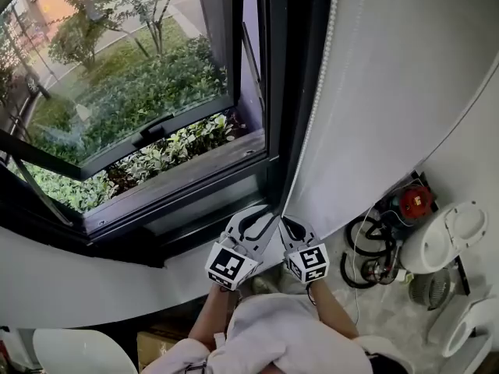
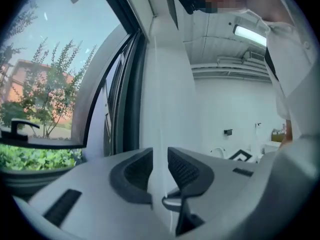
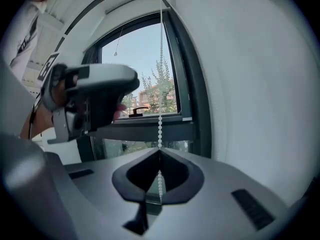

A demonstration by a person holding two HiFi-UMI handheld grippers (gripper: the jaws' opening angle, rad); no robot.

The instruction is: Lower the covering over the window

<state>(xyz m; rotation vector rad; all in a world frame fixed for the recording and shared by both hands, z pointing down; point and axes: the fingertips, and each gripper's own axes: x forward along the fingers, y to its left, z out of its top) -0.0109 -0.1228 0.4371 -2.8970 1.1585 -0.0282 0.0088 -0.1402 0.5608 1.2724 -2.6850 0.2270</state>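
Pale floor (image 1: 394, 314), coiled black cables (image 1: 352, 248), red-topped device (image 1: 415, 202), white rounded appliance (image 1: 440, 244)

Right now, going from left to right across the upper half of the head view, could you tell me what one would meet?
Open window sash → dark window frame → bead chain → white blind.

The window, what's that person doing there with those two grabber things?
A person is working the bead chain beside the window with two handheld grippers. The right gripper is clamped shut on the chain. The left gripper is next to it with its jaws apart, gripping nothing. Nothing covers the window yet.
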